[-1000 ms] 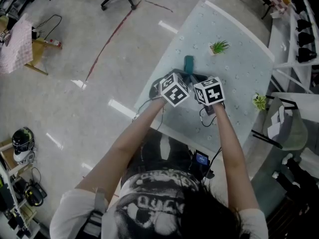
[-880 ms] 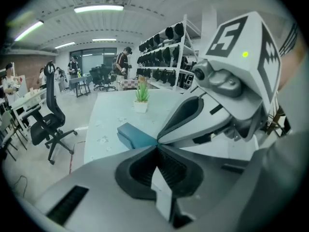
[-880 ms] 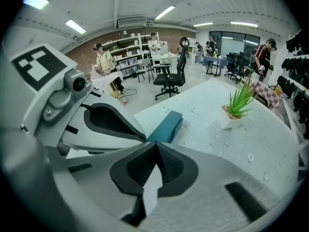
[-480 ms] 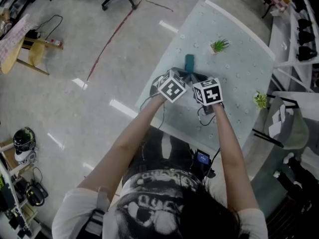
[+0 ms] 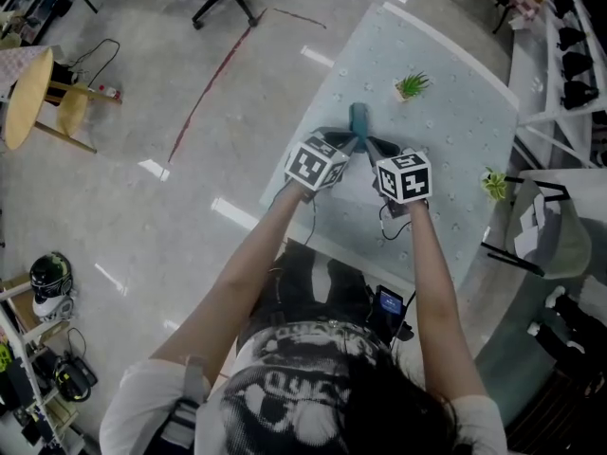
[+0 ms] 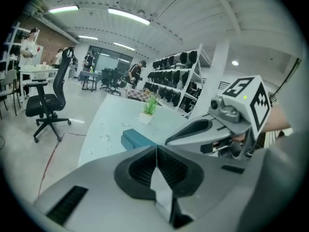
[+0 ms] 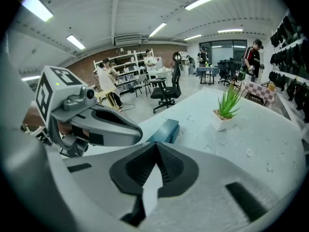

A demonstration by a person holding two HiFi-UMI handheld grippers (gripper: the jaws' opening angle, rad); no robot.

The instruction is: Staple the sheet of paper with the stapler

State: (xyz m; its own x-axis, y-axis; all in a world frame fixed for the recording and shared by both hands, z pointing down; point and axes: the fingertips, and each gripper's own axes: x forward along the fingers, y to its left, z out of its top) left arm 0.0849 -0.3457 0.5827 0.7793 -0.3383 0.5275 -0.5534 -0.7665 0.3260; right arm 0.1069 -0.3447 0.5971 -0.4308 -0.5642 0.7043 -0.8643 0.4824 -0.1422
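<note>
Left claw (image 6: pixel 156 153): clenched on a thin bit of white paper (image 6: pixel 162 193). I see it pinched between the pads.
Right claw (image 7: pixel 157 151): clenched too, on a white slip. I think it is the same paper.
Where the paper is: in my two claws, over the near part of the table (image 5: pixel 446 93), right in front of me. From above, the claws hide it.
Paper's long side: I cannot tell. Only small bits show.
Stapler (image 5: pixel 358 118): blue-green, lying flat on the table just past the claws. Neither claw touches it.
Stapler's long side: it runs away from me, toward the far edge of the table. I cannot tell which end is the mouth.
Plant (image 5: pixel 413 86): a small pot further back and to the right, out of the way.
Step now: I think I am holding the paper ready. Nothing looks stapled yet.
Next move: I think I must slide one edge of the paper into the stapler's mouth. Then one claw has to let go and push the top down. I need to find the mouth first.
</note>
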